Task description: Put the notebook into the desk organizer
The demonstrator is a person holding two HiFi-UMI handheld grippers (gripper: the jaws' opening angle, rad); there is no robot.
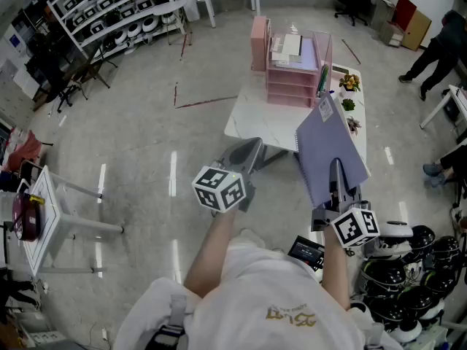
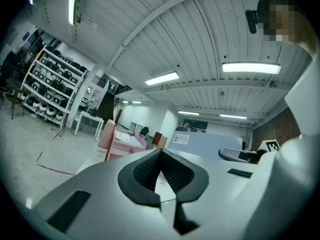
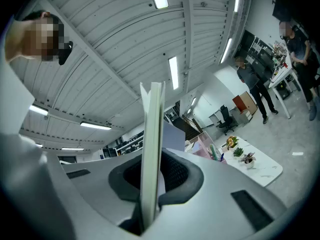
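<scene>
My right gripper is shut on the lower edge of a purple spiral notebook, holding it upright and tilted above the floor in front of the white table. In the right gripper view the notebook shows edge-on between the jaws. The pink desk organizer stands on that table, beyond the notebook, with papers in its trays. It also appears in the left gripper view, where the organizer is far ahead. My left gripper is shut and holds nothing, to the left of the notebook and short of the table.
Small potted plants sit on the table right of the organizer. People stand at the far right. Shelving racks line the back left, a white side table stands at left, and helmets are piled at lower right.
</scene>
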